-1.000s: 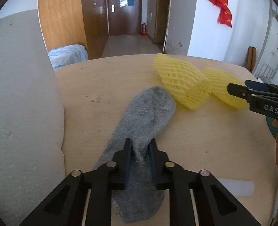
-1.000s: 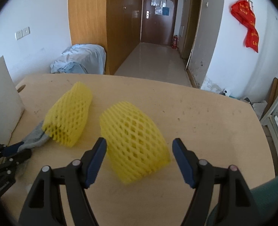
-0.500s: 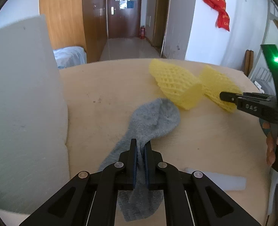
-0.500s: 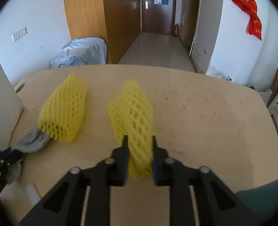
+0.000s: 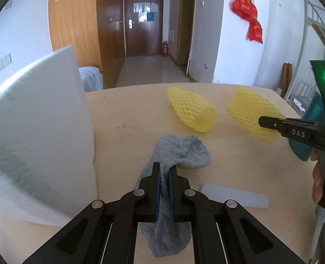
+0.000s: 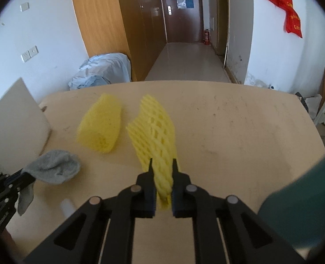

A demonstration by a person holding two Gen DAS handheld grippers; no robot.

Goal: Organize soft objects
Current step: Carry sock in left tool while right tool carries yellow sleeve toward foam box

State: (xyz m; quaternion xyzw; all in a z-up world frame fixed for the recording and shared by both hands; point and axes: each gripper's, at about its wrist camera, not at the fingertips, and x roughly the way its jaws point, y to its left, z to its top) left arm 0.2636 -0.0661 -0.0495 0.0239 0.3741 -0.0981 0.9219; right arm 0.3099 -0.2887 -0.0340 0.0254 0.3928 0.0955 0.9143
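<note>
A grey sock (image 5: 182, 151) is pinched at its middle by my left gripper (image 5: 164, 167), which is shut on it; one end bunches on the wooden table (image 5: 129, 114) and the other hangs below the fingers. The right wrist view shows the sock (image 6: 52, 169) at lower left, held by the left gripper (image 6: 28, 177). My right gripper (image 6: 161, 162) is closing tight on a yellow foam net (image 6: 156, 127), pads squeezing its near end flat. From the left wrist, that net (image 5: 250, 110) sits in the right gripper (image 5: 261, 122). A second yellow net (image 5: 191, 112) (image 6: 100, 125) lies loose between them.
A large white foam board (image 5: 34, 132) (image 6: 12, 118) stands at the table's left side, close to the sock. A small white foam strip (image 5: 235, 198) lies near the front edge. A person's hand (image 5: 318, 182) holds the right gripper's handle.
The right gripper went from wide open around the net to shut on it, lifting it away from the other net. The left gripper tightened on the sock and rose, bunching it.
</note>
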